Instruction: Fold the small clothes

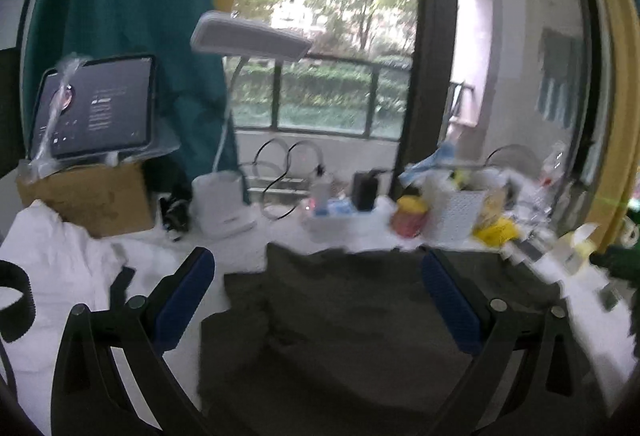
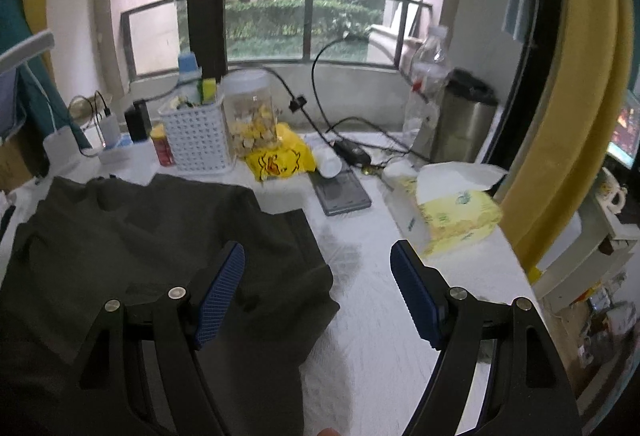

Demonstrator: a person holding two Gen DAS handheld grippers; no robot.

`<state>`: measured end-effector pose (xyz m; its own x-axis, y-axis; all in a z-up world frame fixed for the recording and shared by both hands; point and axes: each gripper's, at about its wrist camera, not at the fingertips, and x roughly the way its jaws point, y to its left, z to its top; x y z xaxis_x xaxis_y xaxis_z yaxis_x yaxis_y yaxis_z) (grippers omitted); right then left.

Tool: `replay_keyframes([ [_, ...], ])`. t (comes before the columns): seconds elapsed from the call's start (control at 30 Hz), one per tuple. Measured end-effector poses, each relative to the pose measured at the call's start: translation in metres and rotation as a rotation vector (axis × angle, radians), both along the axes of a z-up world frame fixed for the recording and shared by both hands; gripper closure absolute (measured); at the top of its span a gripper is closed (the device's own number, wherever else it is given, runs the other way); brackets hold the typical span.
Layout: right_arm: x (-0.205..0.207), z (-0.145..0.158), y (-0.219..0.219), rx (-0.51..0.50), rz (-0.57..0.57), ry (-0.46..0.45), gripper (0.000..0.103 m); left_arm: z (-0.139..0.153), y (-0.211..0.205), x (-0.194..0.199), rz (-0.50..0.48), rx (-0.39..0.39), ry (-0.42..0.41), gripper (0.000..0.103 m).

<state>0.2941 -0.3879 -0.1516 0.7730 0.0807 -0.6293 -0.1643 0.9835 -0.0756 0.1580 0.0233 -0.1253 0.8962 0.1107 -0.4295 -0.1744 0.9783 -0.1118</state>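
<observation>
A dark grey garment [image 1: 340, 332] lies spread and rumpled on the white table; it also shows in the right wrist view [image 2: 152, 256]. My left gripper [image 1: 318, 276] is open and empty, held above the garment's middle. My right gripper [image 2: 318, 268] is open and empty, over the garment's right edge, with its left finger [image 2: 220, 292] above the cloth and its right finger [image 2: 416, 296] above bare table. A white garment [image 1: 56, 276] lies crumpled at the left of the dark one.
Along the back of the table stand a white desk lamp [image 1: 224, 204], a tablet on a cardboard box [image 1: 92, 108], a white perforated basket [image 2: 196, 136], a clear jar [image 2: 250, 112], a yellow bag [image 2: 280, 158], a tissue pack [image 2: 452, 212], cables and a steel bin [image 2: 460, 120].
</observation>
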Motion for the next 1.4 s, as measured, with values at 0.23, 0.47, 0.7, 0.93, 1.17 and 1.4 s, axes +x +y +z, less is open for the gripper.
replay_keyframes([
  [0.23,0.045,-0.035,-0.001,-0.007,0.041,0.075,0.024,-0.033,0.013,0.022,0.087,-0.003,0.15,0.001],
  [0.47,0.076,-0.064,-0.007,0.061,0.089,0.164,0.025,-0.05,0.019,0.036,0.113,-0.054,0.177,0.001],
  [0.7,0.095,-0.086,-0.003,0.129,0.165,0.238,0.036,-0.058,0.0,0.058,0.02,0.022,0.234,0.001],
  [0.93,0.094,-0.093,0.013,0.034,0.186,0.181,0.07,-0.059,-0.015,0.067,-0.047,0.041,0.254,0.001],
  [1.17,0.093,-0.083,-0.018,0.092,0.122,0.148,0.096,-0.054,-0.023,0.066,-0.092,0.042,0.256,0.001],
  [1.4,0.071,-0.059,-0.048,0.148,0.047,0.08,0.096,-0.049,-0.028,0.063,-0.131,0.039,0.248,0.001],
])
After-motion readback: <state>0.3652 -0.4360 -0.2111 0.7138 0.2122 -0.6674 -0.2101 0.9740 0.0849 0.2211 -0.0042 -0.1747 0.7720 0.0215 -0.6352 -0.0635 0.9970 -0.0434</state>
